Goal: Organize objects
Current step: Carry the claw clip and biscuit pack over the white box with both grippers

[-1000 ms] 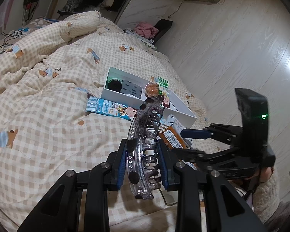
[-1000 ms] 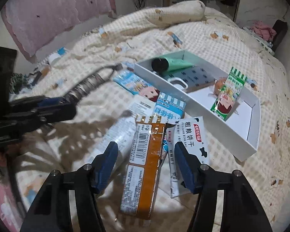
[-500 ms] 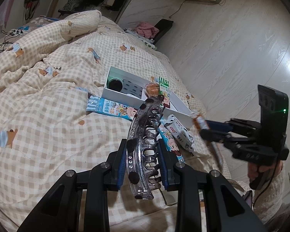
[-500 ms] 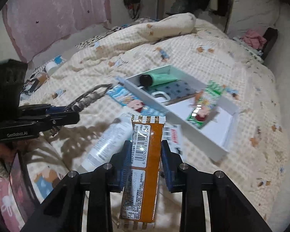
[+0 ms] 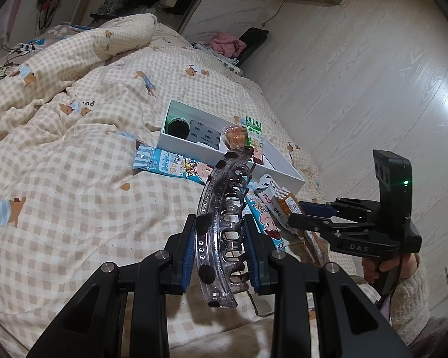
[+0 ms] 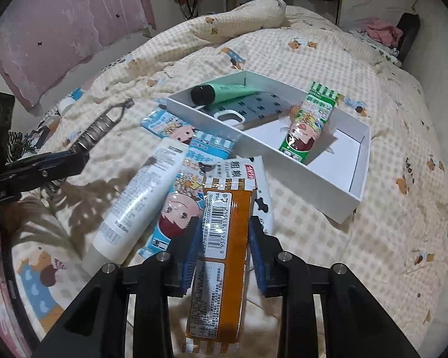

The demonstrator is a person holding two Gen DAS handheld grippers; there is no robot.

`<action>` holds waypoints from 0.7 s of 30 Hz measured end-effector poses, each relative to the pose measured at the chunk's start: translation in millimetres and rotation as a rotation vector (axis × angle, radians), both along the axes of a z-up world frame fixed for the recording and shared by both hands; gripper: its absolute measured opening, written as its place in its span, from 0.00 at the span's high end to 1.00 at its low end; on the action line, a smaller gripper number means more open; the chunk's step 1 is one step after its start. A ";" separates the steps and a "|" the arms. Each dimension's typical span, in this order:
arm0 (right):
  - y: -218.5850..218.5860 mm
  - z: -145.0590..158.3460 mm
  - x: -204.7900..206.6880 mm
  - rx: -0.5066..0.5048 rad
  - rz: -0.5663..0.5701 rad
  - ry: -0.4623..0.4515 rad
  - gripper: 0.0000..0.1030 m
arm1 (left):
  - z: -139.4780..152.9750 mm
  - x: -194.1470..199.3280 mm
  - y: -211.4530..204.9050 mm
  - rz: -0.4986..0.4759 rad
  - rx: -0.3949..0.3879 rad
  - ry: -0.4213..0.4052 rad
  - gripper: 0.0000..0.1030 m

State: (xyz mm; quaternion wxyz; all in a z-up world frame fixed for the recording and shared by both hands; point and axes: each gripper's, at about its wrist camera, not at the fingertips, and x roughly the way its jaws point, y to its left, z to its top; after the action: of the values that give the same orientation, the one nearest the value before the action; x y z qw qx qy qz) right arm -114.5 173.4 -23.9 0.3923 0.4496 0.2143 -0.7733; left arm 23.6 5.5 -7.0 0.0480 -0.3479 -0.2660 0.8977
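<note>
A: What does the left gripper (image 5: 221, 253) hold?

B: Its blue pads clamp a long smoky translucent plastic hair claw (image 5: 221, 217), which stands up above the checked bear-print quilt (image 5: 74, 179)

A: And the right gripper (image 6: 224, 250)?

B: Its jaws are opening, with an orange foil snack packet with a barcode label (image 6: 224, 238) between the pads; the left pad touches it, the right stands just beside it

A: Where is the white shallow cardboard box (image 6: 355, 179)?

B: Farther off on the quilt, to the right; inside lie a green tube with a black cap (image 6: 224, 91), a dark phone case (image 6: 254, 109) and a green striped snack packet (image 6: 310, 125). Near the box's left wall lie a white tube (image 6: 140, 200) and blue cartoon packets (image 6: 179, 208)
</note>
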 end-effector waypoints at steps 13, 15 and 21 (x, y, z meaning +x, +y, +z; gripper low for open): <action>3.1 -2.1 4.3 0.027 0.001 0.007 0.70 | -0.2 -0.5 -0.4 0.001 0.000 0.001 0.69; 5.0 2.5 8.7 0.035 0.018 0.030 0.70 | -0.4 -0.7 -0.7 0.001 0.001 0.000 0.69; 20.9 24.9 9.4 -0.077 -0.034 0.063 0.70 | -0.9 -0.8 0.2 0.000 0.001 0.001 0.69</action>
State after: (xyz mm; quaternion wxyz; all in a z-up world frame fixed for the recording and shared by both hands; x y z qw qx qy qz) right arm -105.1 194.4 1.0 0.3890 0.4132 0.1892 -0.8014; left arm 22.9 5.7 -7.9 0.0482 -0.3477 -0.2665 0.8977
